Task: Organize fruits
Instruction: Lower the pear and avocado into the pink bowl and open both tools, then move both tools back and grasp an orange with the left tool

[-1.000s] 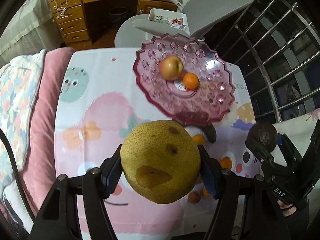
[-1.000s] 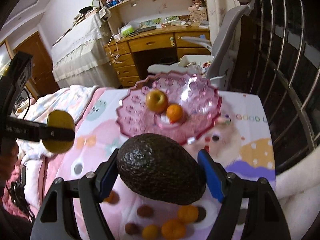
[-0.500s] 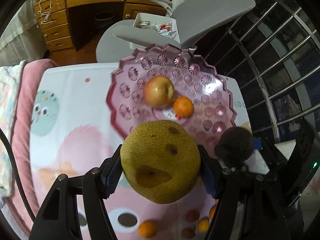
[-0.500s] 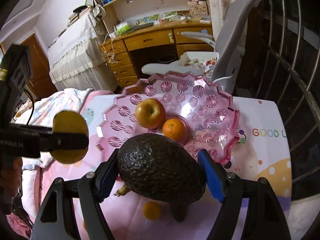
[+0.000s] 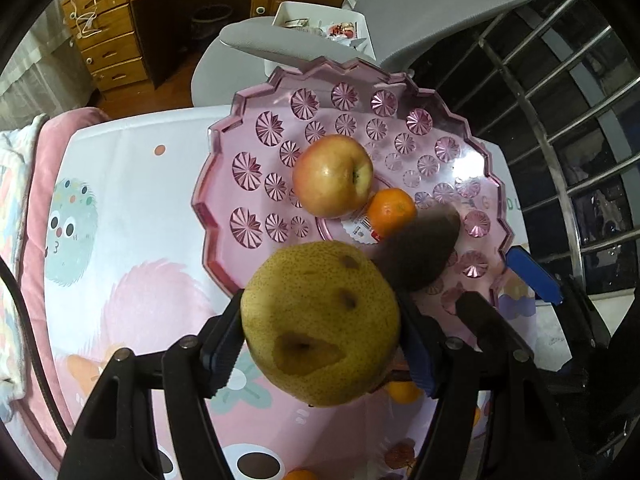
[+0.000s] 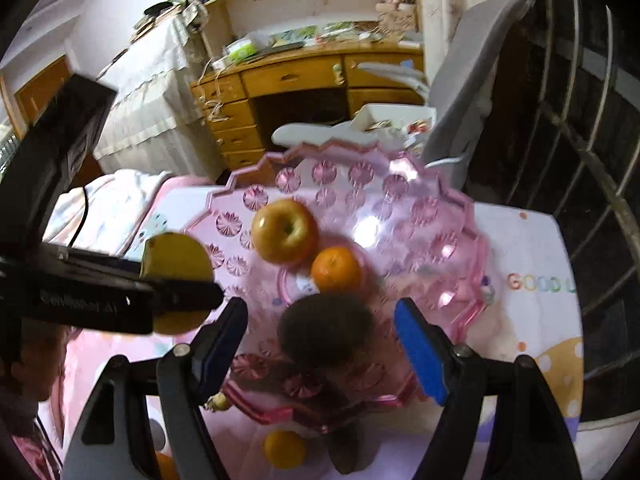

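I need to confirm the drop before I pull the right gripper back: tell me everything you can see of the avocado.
The avocado is dark brown-black and rough-skinned, motion-blurred in both views. It sits over the near part of the pink plate, just in front of the orange, between the wide-open jaws of the right gripper, neither pad touching it. Whether it already rests on the plate cannot be told. From the left wrist the pear overlaps its lower edge.

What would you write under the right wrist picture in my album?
Open right gripper above a dark avocado on the pink plate.
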The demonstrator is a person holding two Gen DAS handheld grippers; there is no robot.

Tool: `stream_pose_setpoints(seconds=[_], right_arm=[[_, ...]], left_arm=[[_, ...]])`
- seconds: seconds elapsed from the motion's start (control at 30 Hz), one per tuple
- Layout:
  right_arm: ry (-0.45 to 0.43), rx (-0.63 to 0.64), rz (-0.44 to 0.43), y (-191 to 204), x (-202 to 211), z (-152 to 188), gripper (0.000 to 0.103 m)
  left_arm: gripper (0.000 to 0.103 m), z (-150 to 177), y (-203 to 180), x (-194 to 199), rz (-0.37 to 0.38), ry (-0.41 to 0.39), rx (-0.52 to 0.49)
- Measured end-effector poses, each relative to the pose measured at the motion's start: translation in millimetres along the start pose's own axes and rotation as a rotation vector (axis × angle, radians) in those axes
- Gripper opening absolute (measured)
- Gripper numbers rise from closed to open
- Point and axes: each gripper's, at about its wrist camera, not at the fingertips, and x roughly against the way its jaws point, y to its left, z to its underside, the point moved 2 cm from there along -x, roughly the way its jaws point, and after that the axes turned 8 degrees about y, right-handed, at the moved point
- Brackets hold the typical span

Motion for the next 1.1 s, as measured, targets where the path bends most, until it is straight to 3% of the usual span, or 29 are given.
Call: stream_pose_setpoints(seconds=[0.07, 0.1, 0.3, 0.57, 0.83, 1.1], right_arm=[[0.001, -0.018, 0.003, -1, 3, -2, 0.077], [0.003, -0.032, 0.005, -2, 5, -2, 0.077], [0.025, -0.095, 0.010, -6, 19, 8, 0.077], [0.039, -0.177, -0.003, 7, 47, 37, 0.077], [0.031, -0.284, 0.018, 20, 76, 75, 0.078], [0.018, -0.372, 0.071, 38, 98, 114, 0.078]], left_arm=[[0.091, -1, 0, 13, 0.034, -0.047, -0.008], [0.092, -1, -1, 19, 0.035, -0.065, -0.012], [0.092, 5, 1, 44, 0.036, -0.092, -0.012], [0.092, 38, 14, 72, 0.062, -0.089, -0.038], [0.092, 73, 25, 104, 0.093, -0.117, -0.128], [0.088, 110, 33, 115, 0.084, -0.072, -0.223]])
